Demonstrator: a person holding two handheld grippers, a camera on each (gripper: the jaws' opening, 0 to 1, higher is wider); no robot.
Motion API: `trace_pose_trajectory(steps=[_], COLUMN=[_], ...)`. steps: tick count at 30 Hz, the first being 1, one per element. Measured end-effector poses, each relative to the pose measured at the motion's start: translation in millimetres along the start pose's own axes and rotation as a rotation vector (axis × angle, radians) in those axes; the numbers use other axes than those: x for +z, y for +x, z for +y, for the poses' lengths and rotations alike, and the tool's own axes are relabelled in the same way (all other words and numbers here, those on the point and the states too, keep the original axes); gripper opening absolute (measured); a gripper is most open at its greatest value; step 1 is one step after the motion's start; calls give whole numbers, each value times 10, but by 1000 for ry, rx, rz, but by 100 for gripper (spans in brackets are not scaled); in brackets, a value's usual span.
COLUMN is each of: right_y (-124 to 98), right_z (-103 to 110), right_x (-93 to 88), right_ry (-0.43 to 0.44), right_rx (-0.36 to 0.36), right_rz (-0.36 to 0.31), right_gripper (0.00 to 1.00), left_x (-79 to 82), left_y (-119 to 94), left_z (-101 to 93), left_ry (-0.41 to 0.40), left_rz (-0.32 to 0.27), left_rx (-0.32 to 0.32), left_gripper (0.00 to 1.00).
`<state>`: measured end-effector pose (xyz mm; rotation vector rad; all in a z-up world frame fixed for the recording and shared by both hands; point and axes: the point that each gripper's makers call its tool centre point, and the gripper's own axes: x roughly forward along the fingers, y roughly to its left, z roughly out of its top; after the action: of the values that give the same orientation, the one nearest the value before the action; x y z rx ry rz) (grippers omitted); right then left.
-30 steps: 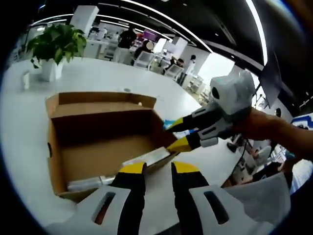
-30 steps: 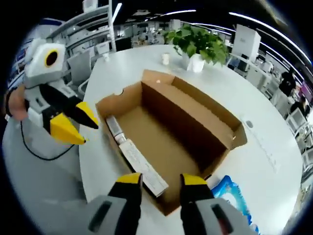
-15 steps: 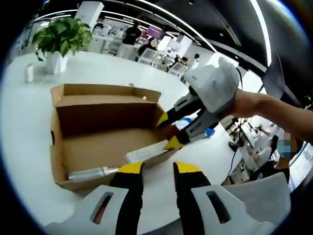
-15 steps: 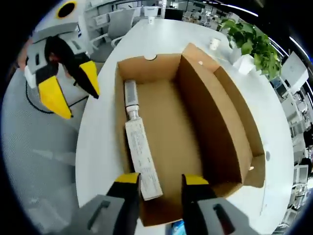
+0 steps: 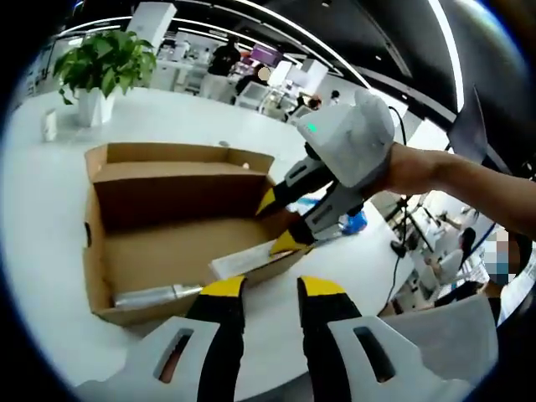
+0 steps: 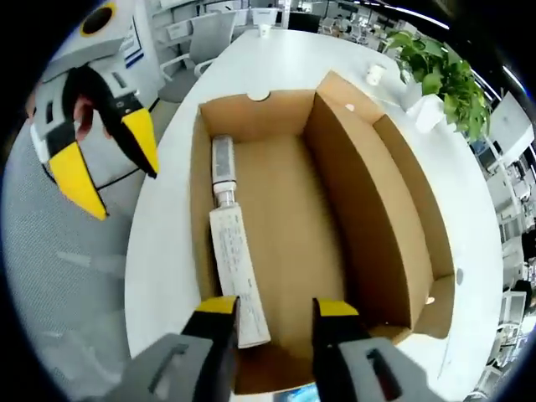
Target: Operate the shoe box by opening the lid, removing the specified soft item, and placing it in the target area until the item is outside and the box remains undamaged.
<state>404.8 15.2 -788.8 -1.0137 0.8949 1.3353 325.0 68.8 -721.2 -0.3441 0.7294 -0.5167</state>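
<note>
Over the open shoe box [image 6: 335, 209], right gripper [image 6: 272, 308] spread and empty; left gripper [image 5: 270, 288] likewise.

A white desk [image 5: 50, 218] with a rounded edge carries everything. An open brown box [image 5: 126, 180] sits directly on it, lid folded back along the far long side; in the right gripper view the box [image 6: 368, 201] lies near the desk [image 6: 167, 218] edge. Beyond the box, a plant [image 5: 105, 63] in a white pot stands on the desk, with a small white cup [image 5: 50, 124] near it; the right gripper view shows the plant [image 6: 440, 71] and cup [image 6: 374, 74] past the box's far corner. A blue packet [image 5: 356, 222] lies on the desk beside the box's right end, partly hidden.
</note>
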Motion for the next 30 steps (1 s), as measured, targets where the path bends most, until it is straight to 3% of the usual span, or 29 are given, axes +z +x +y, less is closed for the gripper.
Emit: trace_pose_trajectory(steps=[2, 4, 9, 22, 25, 27, 30], right_y=[13, 51, 39, 20, 13, 46, 103], right_z=[133, 152, 53, 58, 158, 164, 164], right_x=[50, 22, 44, 40, 138, 124, 108], right_ry=[29, 45, 0, 1, 39, 39, 7], right_rx=[74, 97, 62, 71, 135, 149, 144], right_rz=[-33, -17, -14, -9, -50, -30, -3], right_gripper=[32, 24, 34, 33, 33, 28, 29], left_x=[1, 1, -8, 11, 2, 5, 18], left_y=[1, 3, -12, -31, -24, -22, -26], left_z=[3, 9, 16, 24, 34, 31, 30], left_ry=[-6, -9, -19, -33, -46, -48, -48], left_rz=[-1, -2, -2, -13, -11, -13, -18], left_rx=[0, 1, 3, 3, 3, 2, 1], left_gripper=[23, 23, 23, 21, 22, 22, 22])
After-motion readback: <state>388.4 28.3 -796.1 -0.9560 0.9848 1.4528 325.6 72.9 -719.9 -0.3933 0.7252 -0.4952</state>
